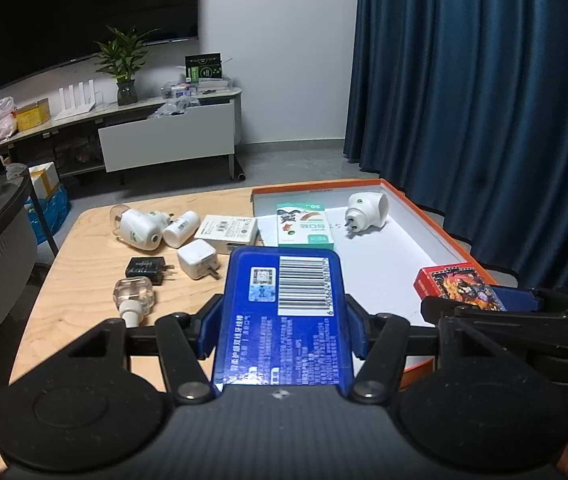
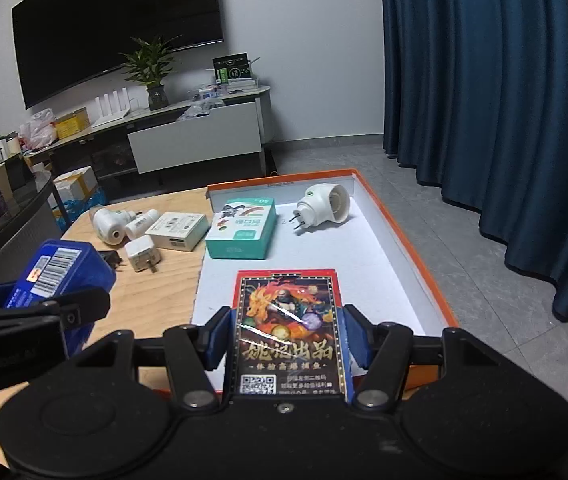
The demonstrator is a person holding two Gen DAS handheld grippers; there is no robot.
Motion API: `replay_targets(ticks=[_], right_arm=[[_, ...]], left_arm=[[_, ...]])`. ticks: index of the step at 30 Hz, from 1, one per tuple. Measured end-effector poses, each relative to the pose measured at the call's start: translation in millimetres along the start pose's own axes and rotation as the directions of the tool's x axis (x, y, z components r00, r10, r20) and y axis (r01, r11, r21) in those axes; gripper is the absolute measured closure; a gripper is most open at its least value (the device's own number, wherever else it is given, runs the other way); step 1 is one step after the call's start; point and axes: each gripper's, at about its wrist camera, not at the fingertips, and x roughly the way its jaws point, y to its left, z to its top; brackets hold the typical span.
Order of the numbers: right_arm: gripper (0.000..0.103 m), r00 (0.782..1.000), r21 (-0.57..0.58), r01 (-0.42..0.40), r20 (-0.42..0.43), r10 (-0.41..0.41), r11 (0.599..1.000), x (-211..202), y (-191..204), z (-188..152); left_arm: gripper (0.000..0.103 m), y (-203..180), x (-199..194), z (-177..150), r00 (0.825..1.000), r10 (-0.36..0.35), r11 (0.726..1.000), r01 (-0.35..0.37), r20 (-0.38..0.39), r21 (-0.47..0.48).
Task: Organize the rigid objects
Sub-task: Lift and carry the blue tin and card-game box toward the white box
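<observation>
gripping a blue box [image 1: 284, 320] between both blue pads, the left gripper [image 1: 284, 332] holds it flat, barcode side up, above the near edge of the wooden table [image 1: 83, 248]. the box's near end is hidden behind the gripper body; its small print is too blurred to read. the right wrist view shows the same blue box [image 2: 59, 272] at the left, partly covered by black linkage.

the right gripper [image 2: 286, 336] is pressed onto a red card box [image 2: 288, 320], printed with a dragon design, held over the near part of the white tray with an orange rim [image 2: 416, 264]. whether the box touches the tray floor cannot be told. in the left wrist view only a corner of the red card box [image 1: 456, 284] shows beyond the right gripper's linkage.

inside the tray, toward the far end, a teal and white carton [image 1: 304, 226] lies flat, and a white plug-in device [image 1: 366, 208] lies on its side beside it, prongs pointing toward the camera. faint handwriting on the tray floor near it is not legible.

on the table left of the tray lie a flat white box [image 1: 227, 232], a white charger cube [image 1: 197, 258], a black adapter [image 1: 145, 270], a clear glass bottle [image 1: 133, 298], a small white bottle [image 1: 181, 228] and a white vaporizer unit [image 1: 137, 230]. the last two touch each other. the bottle's neck end is cut off by the left gripper's frame.
</observation>
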Motion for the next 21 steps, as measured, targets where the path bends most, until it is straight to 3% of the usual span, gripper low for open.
replay_targets(ticks=[21], right_arm=[[0.032, 0.999, 0.017, 0.041, -0.002, -0.041, 0.999, 6, -26, 8]], left_arm=[[0.041, -15, 14, 9, 1.000, -0.019, 1.000, 0.019, -0.003, 0.017]])
